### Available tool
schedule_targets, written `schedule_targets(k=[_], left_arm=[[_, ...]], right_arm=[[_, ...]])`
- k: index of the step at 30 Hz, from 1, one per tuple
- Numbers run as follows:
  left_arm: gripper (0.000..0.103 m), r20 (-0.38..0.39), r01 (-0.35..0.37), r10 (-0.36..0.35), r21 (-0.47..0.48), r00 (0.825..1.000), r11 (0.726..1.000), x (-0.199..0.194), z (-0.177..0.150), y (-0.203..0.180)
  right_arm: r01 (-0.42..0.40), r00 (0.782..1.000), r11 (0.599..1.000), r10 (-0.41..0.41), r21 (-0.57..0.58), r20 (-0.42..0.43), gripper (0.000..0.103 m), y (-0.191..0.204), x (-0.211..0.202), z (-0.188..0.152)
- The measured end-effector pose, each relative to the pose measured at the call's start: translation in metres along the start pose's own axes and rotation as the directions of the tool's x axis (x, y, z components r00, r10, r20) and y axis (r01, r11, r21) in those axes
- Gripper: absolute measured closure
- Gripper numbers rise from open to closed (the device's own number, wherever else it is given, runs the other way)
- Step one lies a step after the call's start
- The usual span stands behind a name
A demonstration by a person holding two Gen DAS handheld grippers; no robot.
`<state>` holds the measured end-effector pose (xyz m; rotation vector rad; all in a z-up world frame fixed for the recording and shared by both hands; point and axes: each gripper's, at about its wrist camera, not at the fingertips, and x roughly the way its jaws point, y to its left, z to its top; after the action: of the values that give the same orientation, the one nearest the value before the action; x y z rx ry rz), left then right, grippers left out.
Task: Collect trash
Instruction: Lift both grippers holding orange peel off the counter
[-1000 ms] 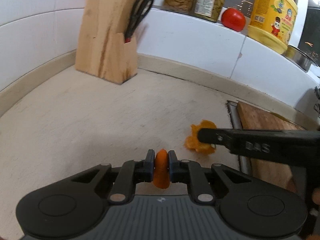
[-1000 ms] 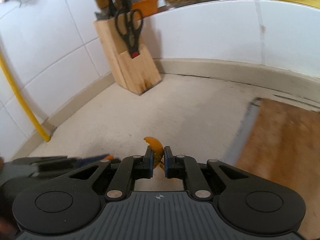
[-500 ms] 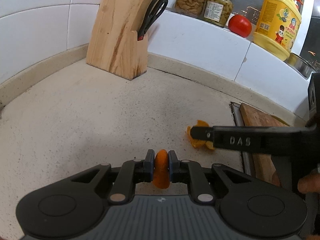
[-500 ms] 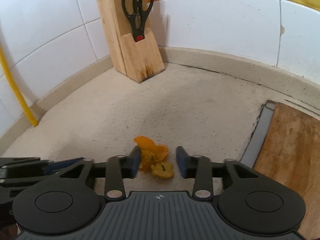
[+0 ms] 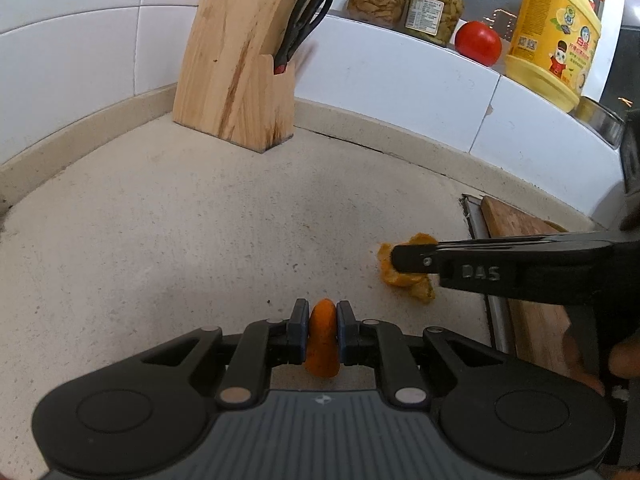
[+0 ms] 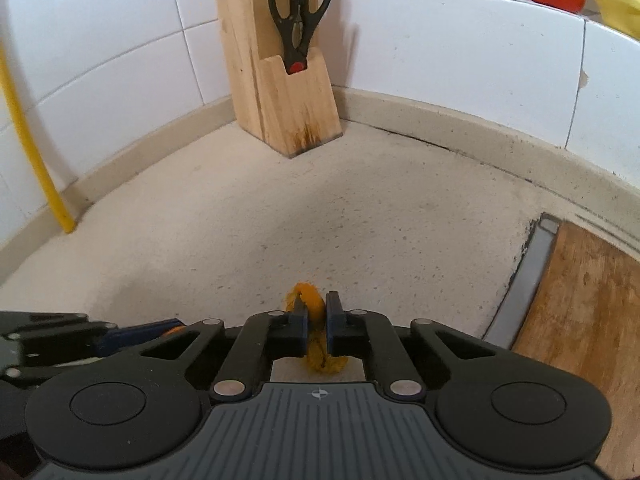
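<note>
Although both pieces of trash are only scraps of orange peel, they call for some care: each looks light, soft and limp, with a skin that may be slick, so a firm pinch across the thickest fold should hold better than a nip at a thin edge.

Left gripper (image 5: 322, 322): fingers nearly closed, clamped on a small peel strip (image 5: 322, 340). The strip stands upright between the pads, its lower end hanging clear below them, above the surface (image 5: 168, 232).

Right gripper (image 6: 316, 320): its jaws have just been closing, with the larger peel clump (image 6: 310, 300) between them. The fingers now pinch it near its middle. One curl rises above the pads and a crumpled lobe bulges out beneath. In the left view the clump sits at the tip of the right gripper, low over the surface, just beside the metal edge of the wooden board (image 5: 516, 232); whether it touches the surface I cannot tell.

Judgement: the hold on the clump is off-centre and the loose lobe could tear or slip free on lifting. No bin appears in either view.
</note>
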<state>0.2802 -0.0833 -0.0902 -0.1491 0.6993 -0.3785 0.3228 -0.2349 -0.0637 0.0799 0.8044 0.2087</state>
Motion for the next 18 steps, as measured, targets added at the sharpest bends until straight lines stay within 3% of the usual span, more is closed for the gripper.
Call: schedule_targets(k=[7,14,18], left_arm=[[0.093,0.025,0.001,-0.001,-0.010,1.000,1.000,-0.010,0.003,0.002],[0.093,0.058,0.002,-0.001,-0.019,0.998,1.000,-0.025,0.005,0.004],[0.093,0.064,-0.014,0.015,-0.015,0.998,1.000,-0.031,0.003,0.005]], right_arm=[[-0.053,0.998,0.994,0.048,0.095,0.048,0.094,-0.015,-0.030,0.000],[-0.123,0.992,0.962,0.109,0.244,0.071,0.094,-0.041,-0.051,0.002],[-0.126,0.991,0.963,0.110,0.238,0.079,0.094,-0.037,-0.057,0.002]])
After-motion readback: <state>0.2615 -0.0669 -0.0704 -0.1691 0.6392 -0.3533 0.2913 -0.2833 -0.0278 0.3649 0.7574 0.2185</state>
